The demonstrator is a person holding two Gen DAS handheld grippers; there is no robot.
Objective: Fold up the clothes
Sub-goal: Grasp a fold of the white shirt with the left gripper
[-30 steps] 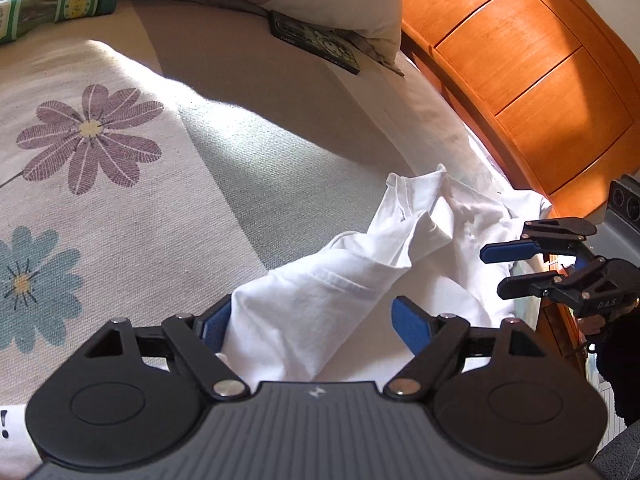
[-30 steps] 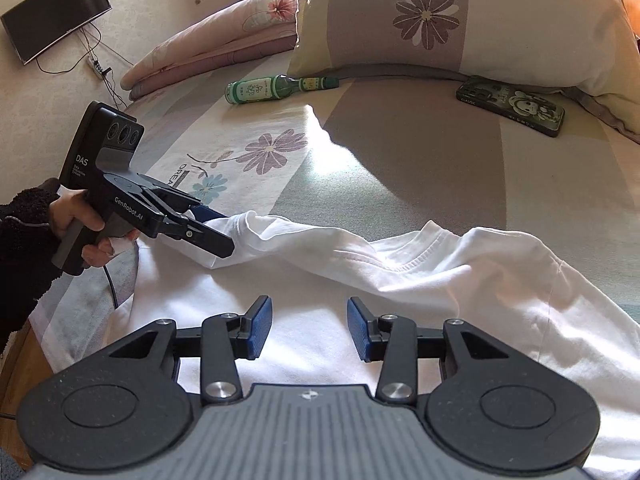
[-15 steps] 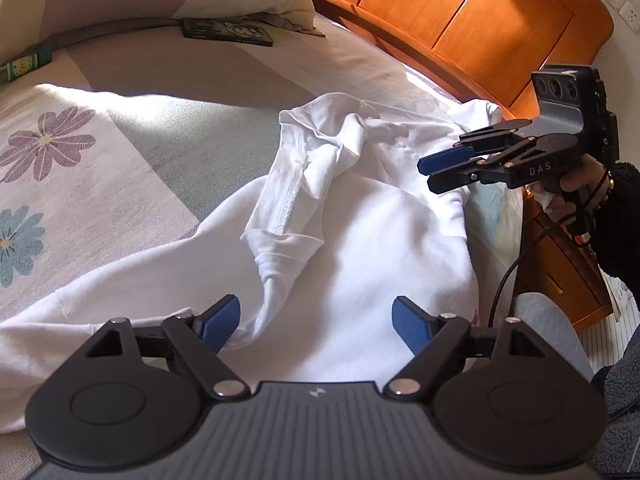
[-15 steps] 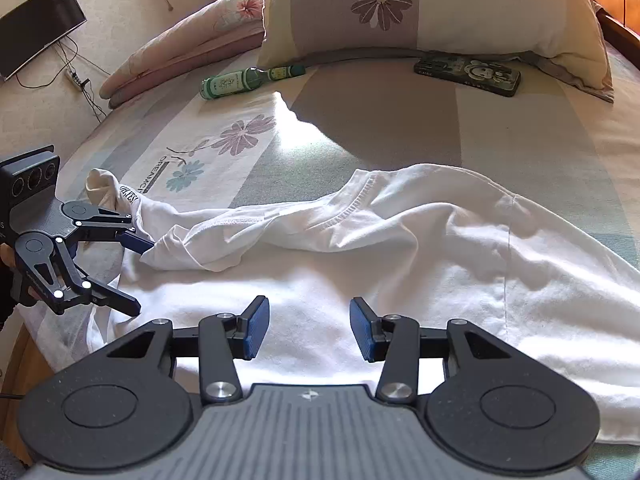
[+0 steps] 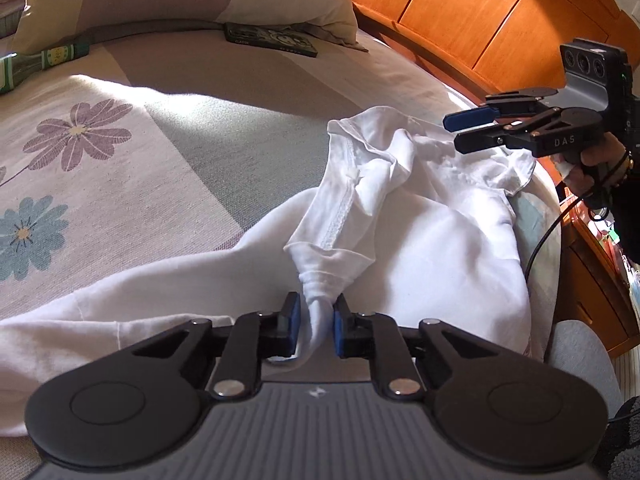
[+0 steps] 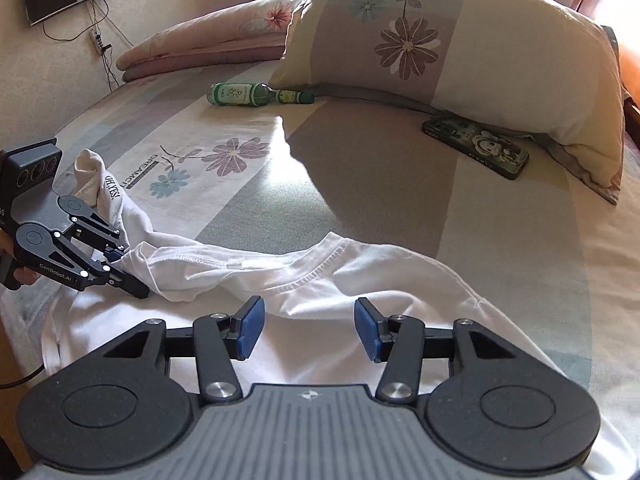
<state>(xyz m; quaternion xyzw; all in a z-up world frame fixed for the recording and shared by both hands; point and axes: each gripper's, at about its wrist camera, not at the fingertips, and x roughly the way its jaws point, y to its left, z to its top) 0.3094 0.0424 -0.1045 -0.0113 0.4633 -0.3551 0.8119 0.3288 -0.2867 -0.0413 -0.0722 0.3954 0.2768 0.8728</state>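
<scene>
Left wrist view: a flowered bedspread (image 5: 132, 184) is seen beneath a white T-shirt (image 5: 440, 248) spread along the bed's near edge, beside a wooden headboard (image 5: 472, 12). A pillow (image 6: 460, 40), a green bottle (image 6: 256, 95) and a phone (image 6: 476, 146) lie farther off. The left gripper (image 5: 313, 320) is clamped on a sleeve's twisted cuff. The right gripper (image 6: 309, 326) is held wide open above the shirt, gripping nothing.
</scene>
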